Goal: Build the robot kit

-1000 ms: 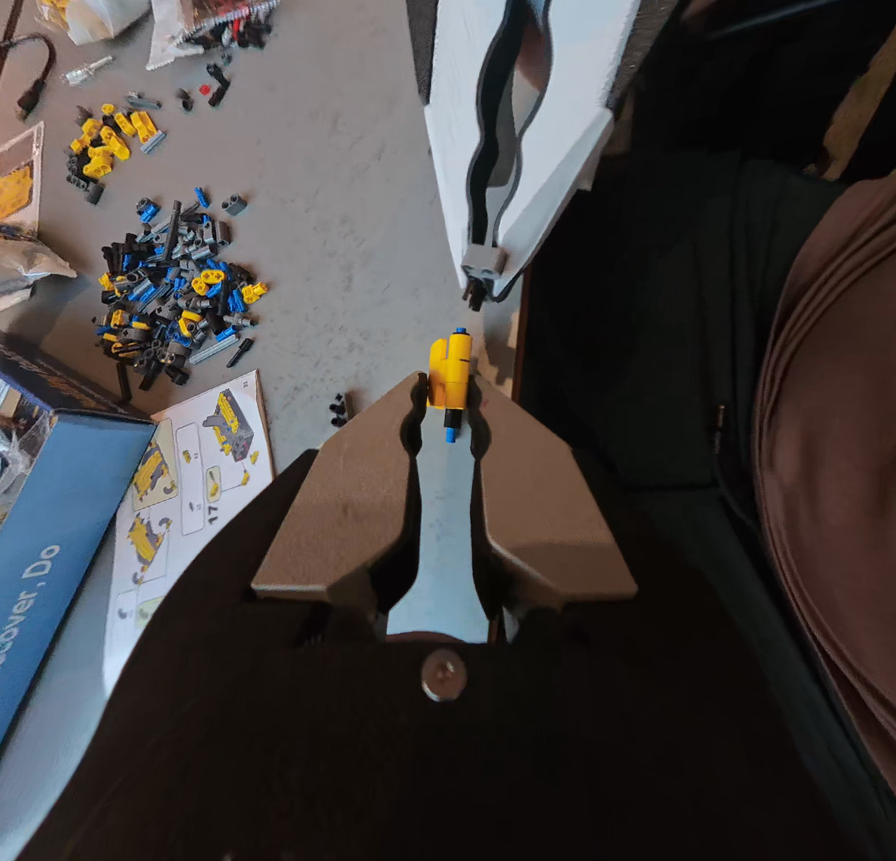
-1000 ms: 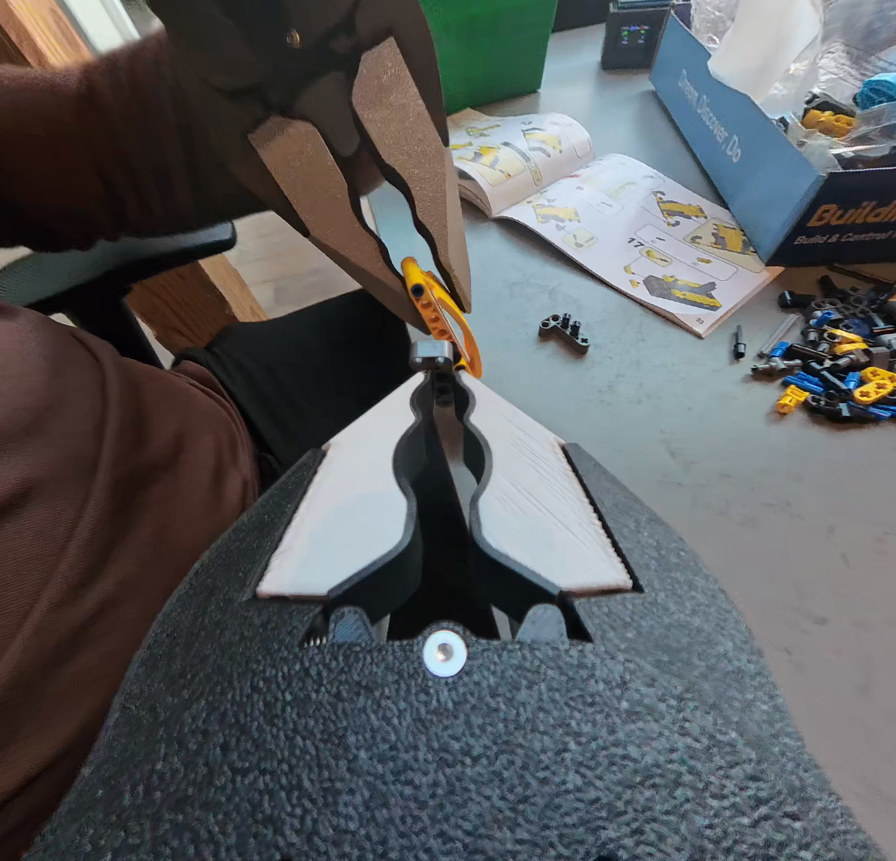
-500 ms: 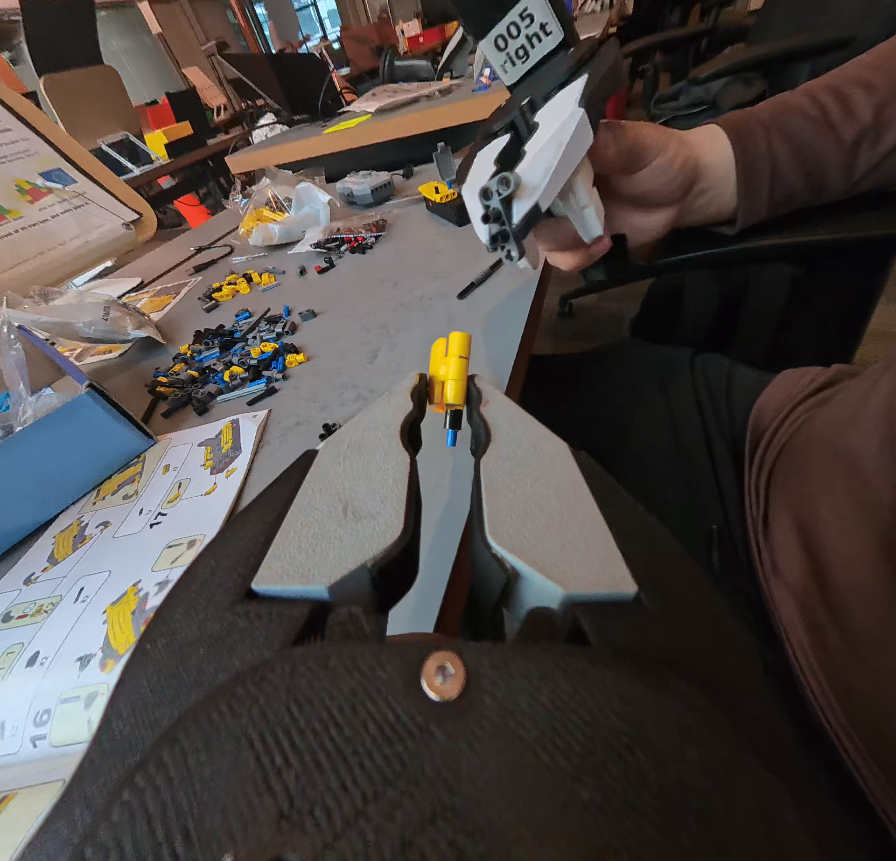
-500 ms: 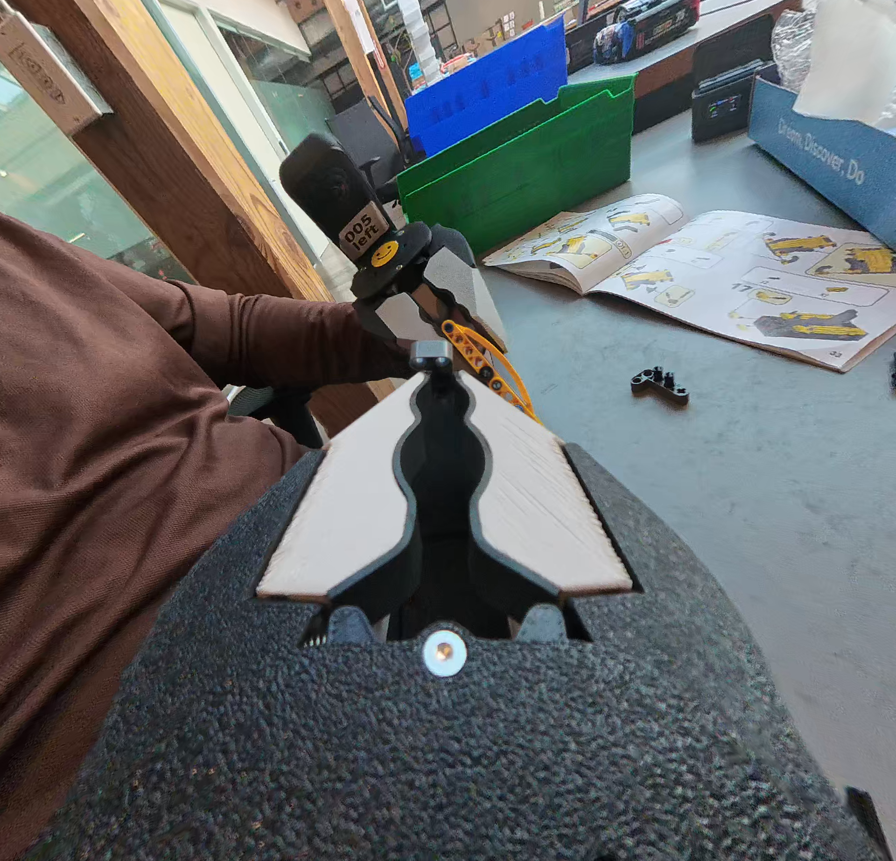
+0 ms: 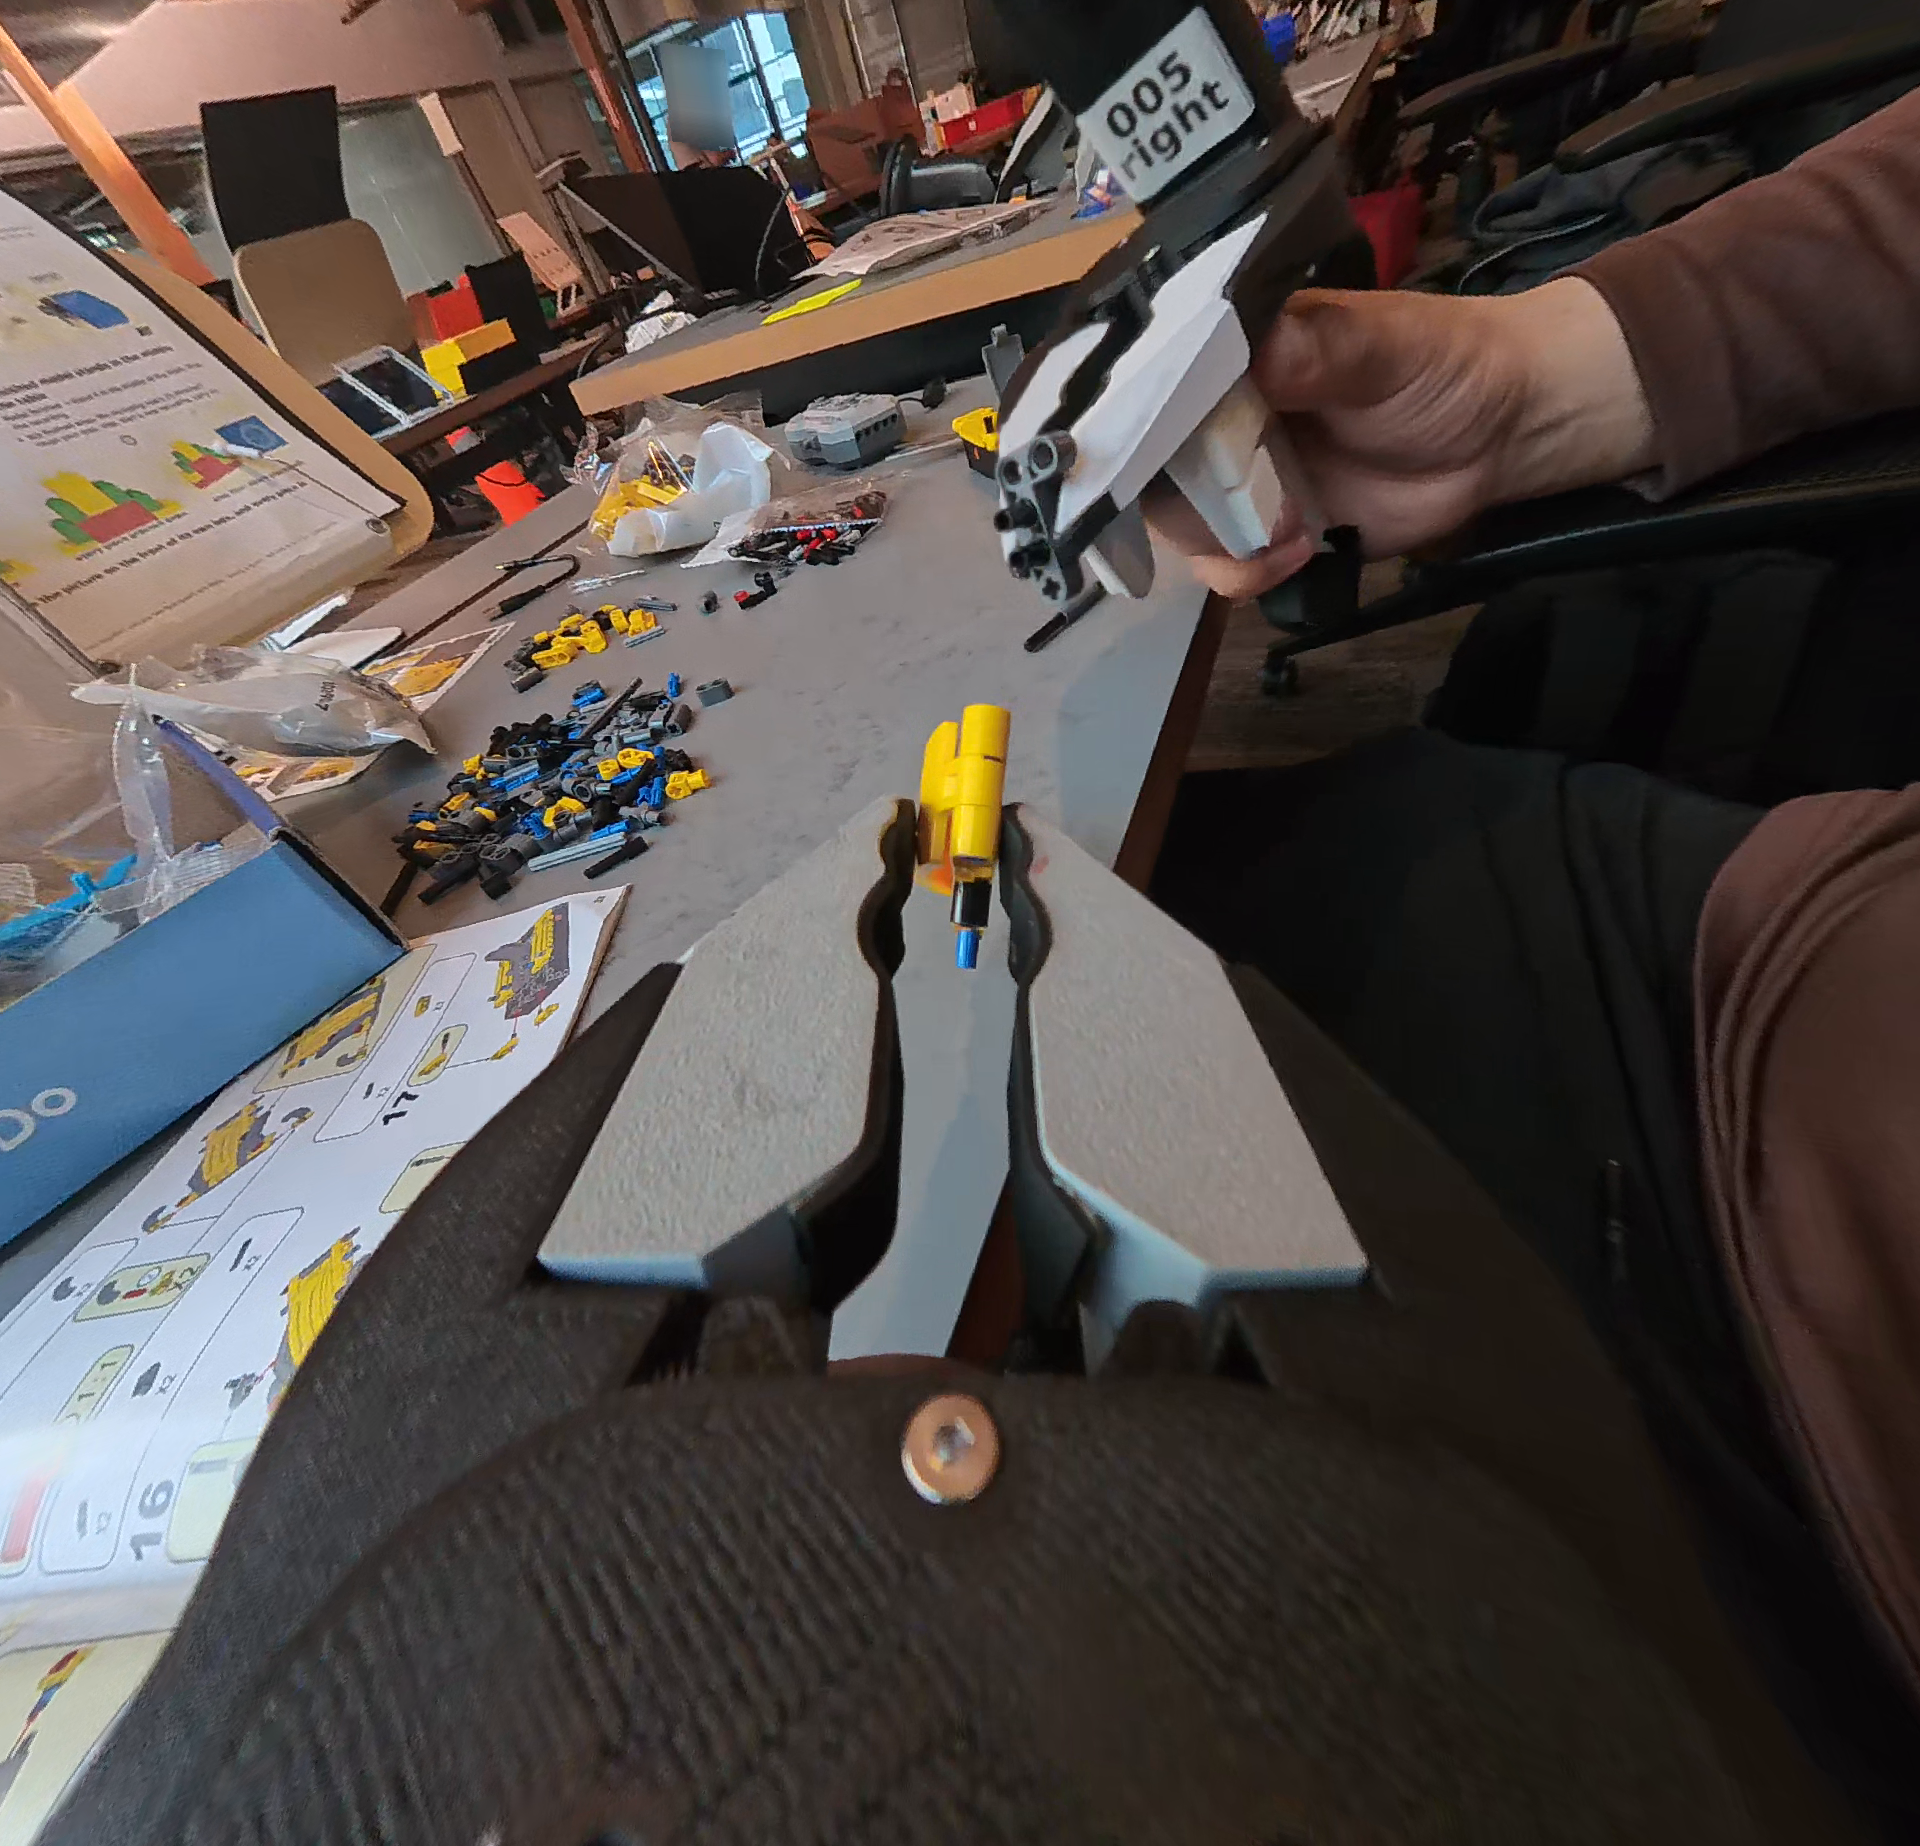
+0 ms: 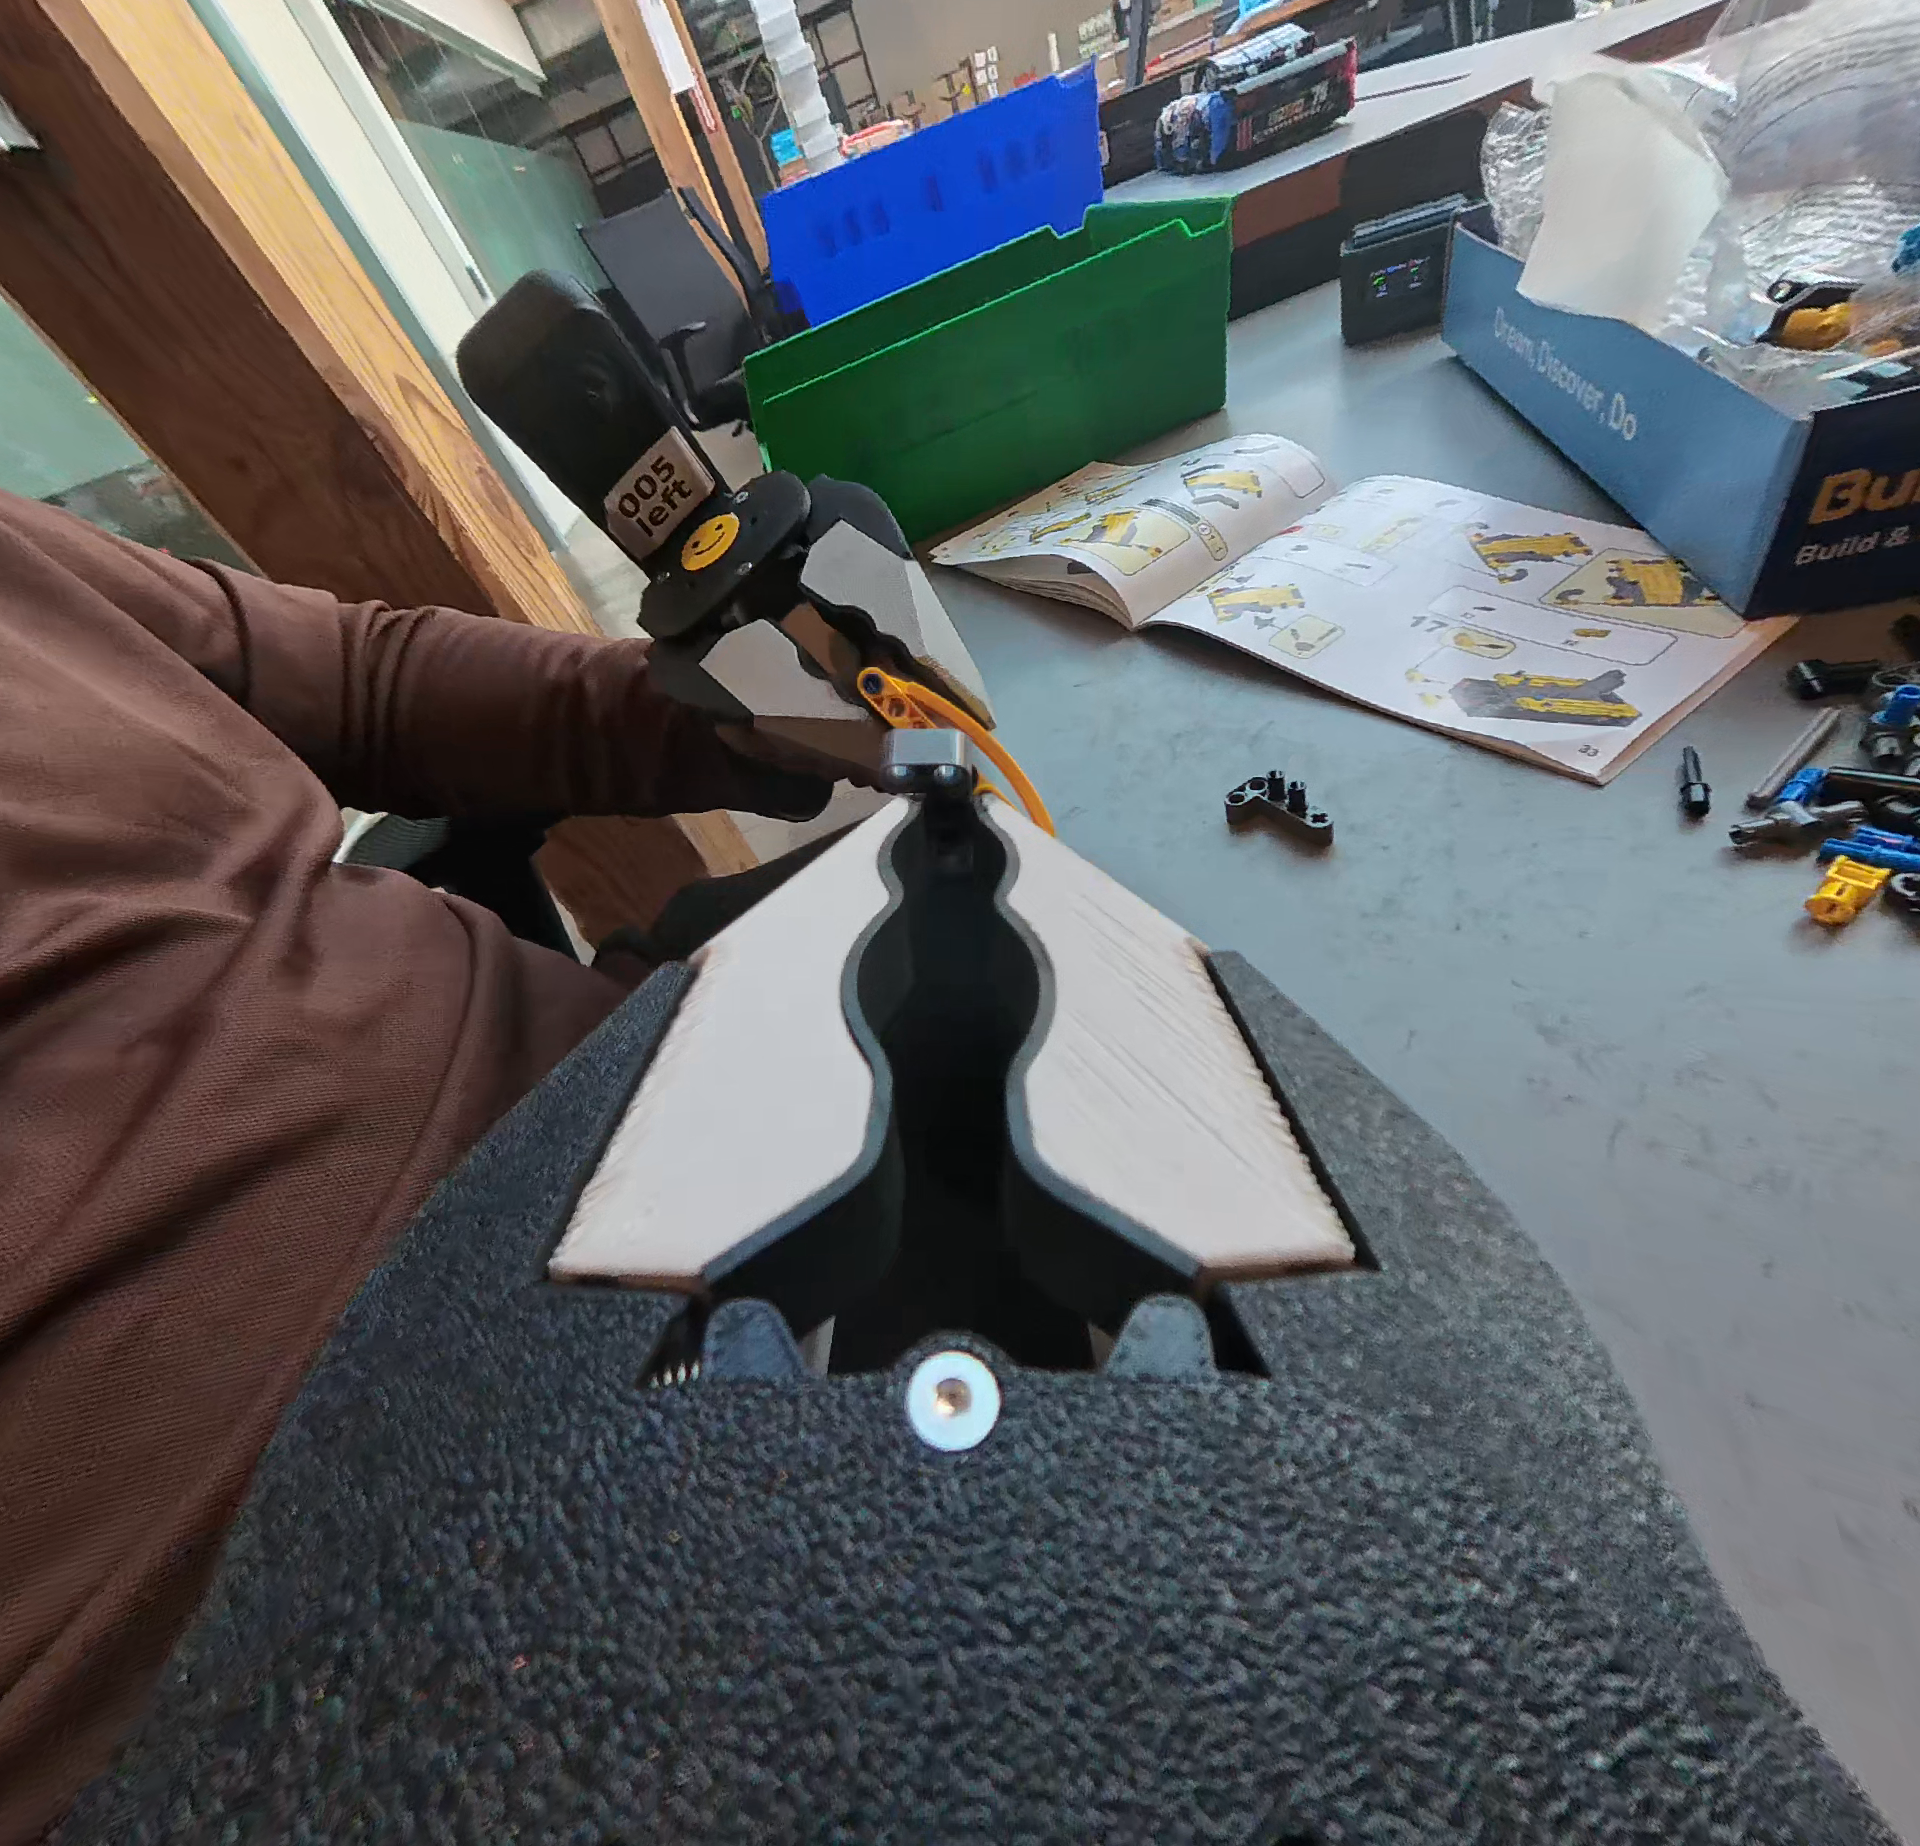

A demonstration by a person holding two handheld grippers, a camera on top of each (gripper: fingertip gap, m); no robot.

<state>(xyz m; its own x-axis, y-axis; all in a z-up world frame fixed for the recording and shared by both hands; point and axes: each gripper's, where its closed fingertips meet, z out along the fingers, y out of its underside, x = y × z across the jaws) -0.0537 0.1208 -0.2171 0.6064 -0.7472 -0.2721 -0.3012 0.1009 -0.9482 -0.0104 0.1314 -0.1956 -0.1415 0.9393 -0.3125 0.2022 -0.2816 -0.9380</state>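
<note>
My left gripper (image 5: 956, 820) is shut on a yellow building piece (image 5: 966, 783) with a blue pin under it, held in the air at the table's near edge. The same piece shows as a curved yellow beam (image 6: 920, 700) in the right wrist view, in the left gripper (image 6: 894, 705). My right gripper (image 6: 930, 804) is shut on a small grey connector with black pins (image 6: 925, 762). It also shows in the left wrist view (image 5: 1034, 508), held by a hand (image 5: 1434, 435), up and right of the yellow piece and apart from it.
A grey table (image 5: 862, 674) carries a pile of loose black, blue and yellow parts (image 5: 551, 788), an open instruction booklet (image 6: 1403, 591), a blue box (image 6: 1642, 435), plastic bags (image 5: 686, 487) and a green bin (image 6: 987, 362). A small black part (image 6: 1278, 799) lies alone. The table edge runs at right (image 5: 1164, 747). The left gripper's tips are roughly 6 cm from the right gripper's.
Both grippers tilted up from looking down at the table and drew apart. The right gripper now sits farther off, up and right of the yellow piece. Both grips are unchanged.
</note>
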